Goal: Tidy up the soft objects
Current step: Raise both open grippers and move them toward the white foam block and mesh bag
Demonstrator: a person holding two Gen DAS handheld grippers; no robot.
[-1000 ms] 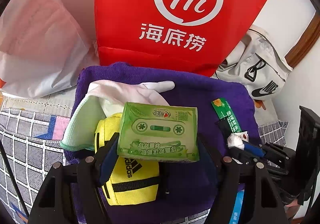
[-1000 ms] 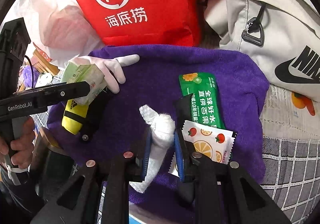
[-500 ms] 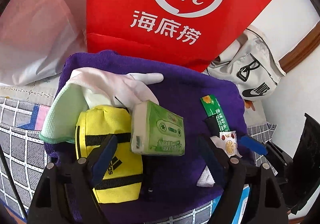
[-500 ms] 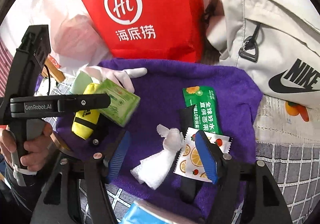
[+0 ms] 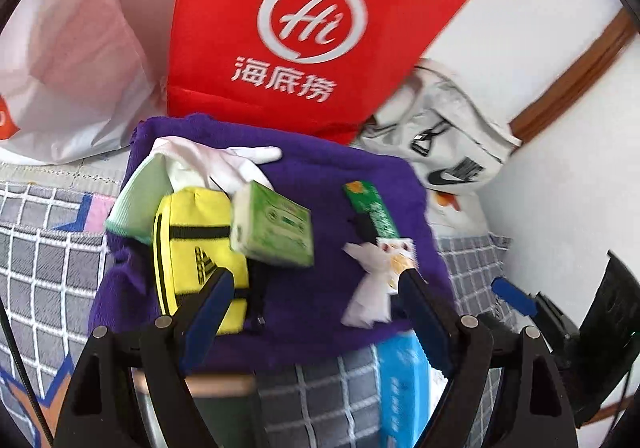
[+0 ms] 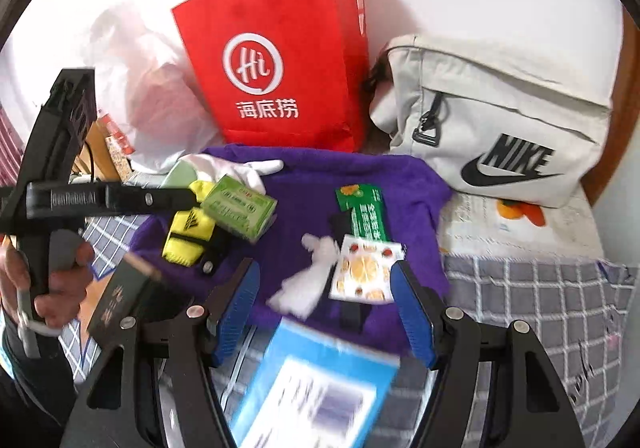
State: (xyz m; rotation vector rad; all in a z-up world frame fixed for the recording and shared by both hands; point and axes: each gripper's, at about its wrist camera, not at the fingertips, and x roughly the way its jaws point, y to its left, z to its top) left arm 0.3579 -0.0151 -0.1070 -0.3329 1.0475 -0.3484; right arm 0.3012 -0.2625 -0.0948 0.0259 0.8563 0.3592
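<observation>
2 grippers spread empty above purple towel, tissue pack

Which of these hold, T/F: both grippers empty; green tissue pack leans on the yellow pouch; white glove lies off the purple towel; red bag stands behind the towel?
1. Left gripper and right gripper hold nothing: true.
2. Green tissue pack leans on the yellow pouch: true.
3. White glove lies off the purple towel: false, it lies on it.
4. Red bag stands behind the towel: true.
</observation>
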